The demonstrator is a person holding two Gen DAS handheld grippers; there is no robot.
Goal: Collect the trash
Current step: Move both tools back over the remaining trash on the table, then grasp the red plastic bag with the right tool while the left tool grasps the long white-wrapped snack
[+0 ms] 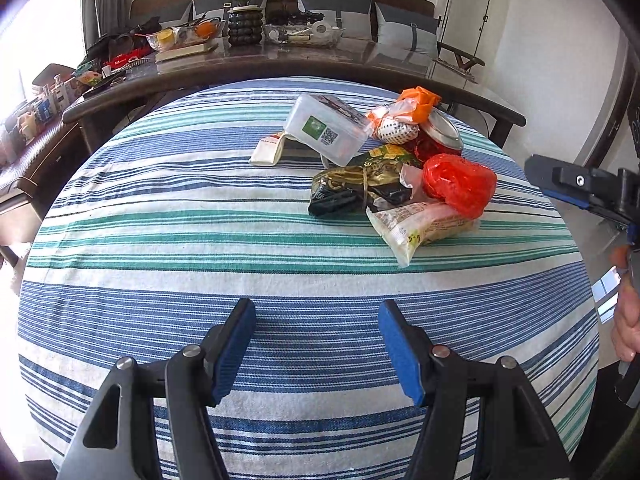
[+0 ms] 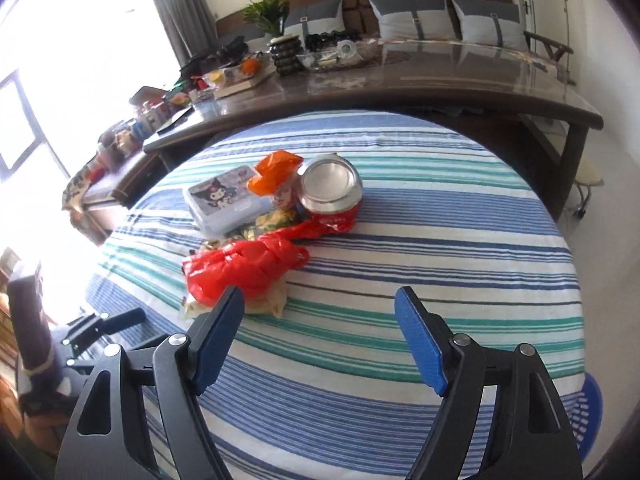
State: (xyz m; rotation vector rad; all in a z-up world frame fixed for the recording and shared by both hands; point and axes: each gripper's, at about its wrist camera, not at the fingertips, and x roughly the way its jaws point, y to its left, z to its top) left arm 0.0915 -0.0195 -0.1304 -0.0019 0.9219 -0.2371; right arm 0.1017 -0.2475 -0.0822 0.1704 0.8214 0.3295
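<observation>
Over the striped counter (image 1: 160,240) | left tongs (image 1: 316,350) parted, empty | right tongs (image 2: 320,340) wide apart, empty, perhaps brushing red bag (image 2: 244,264) | trash pile (image 1: 392,168) ahead, mid-counter

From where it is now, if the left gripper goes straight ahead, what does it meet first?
Probably the striped tablecloth: the left gripper is open and points at bare cloth, left of the trash pile.

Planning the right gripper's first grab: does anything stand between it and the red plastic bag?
Nothing visible does. The right gripper is open and empty, and only bare striped tablecloth lies between its fingers and the red plastic bag at the pile's near edge.
</observation>
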